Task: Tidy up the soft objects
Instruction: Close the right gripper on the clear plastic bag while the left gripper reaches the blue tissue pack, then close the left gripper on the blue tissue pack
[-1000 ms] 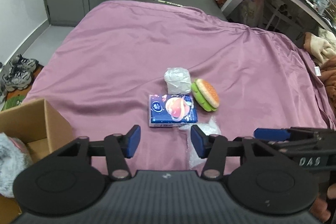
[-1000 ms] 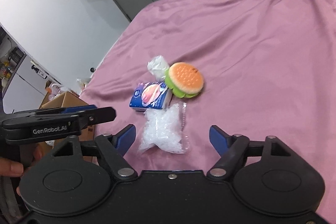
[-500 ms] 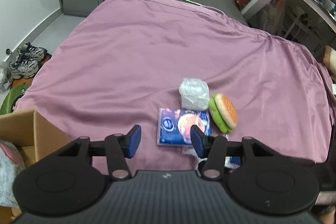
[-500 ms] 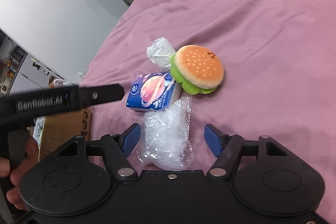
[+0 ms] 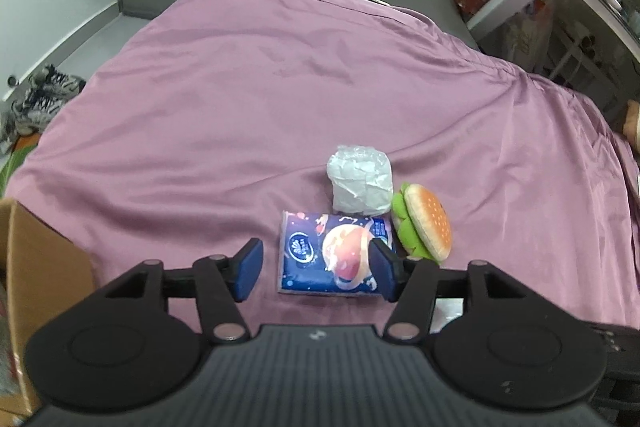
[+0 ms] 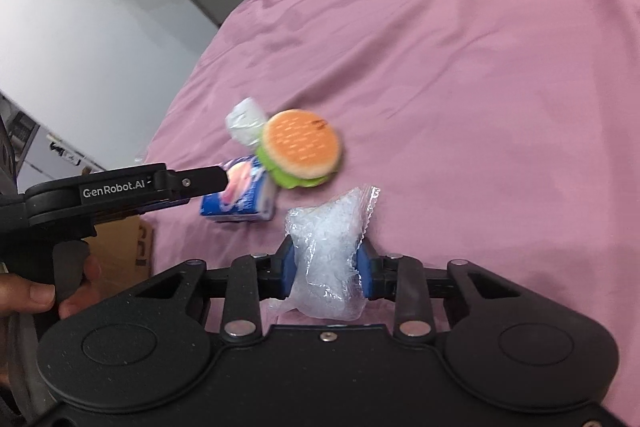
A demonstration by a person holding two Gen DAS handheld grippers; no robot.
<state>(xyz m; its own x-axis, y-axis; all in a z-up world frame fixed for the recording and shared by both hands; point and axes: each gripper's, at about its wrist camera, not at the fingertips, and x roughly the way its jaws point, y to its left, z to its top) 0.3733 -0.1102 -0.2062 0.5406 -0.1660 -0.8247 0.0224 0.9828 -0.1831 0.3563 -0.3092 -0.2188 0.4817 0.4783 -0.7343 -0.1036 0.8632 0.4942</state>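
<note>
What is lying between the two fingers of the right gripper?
A clear plastic bag with white filling, in the right wrist view. The right gripper is closing on it, pads against its sides.

Crinkled clear bag (image 6: 326, 259), blue tissue pack (image 5: 334, 257), burger plush (image 5: 424, 223), white bundle (image 5: 360, 181) clustered on sheet.

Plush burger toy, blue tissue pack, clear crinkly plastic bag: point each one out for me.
Plush burger toy (image 6: 301, 143): right wrist view, on the orange bun top.
Blue tissue pack (image 5: 328, 255): left wrist view, on the printed top face.
Clear crinkly plastic bag (image 6: 326, 247): right wrist view, on its middle.
</note>
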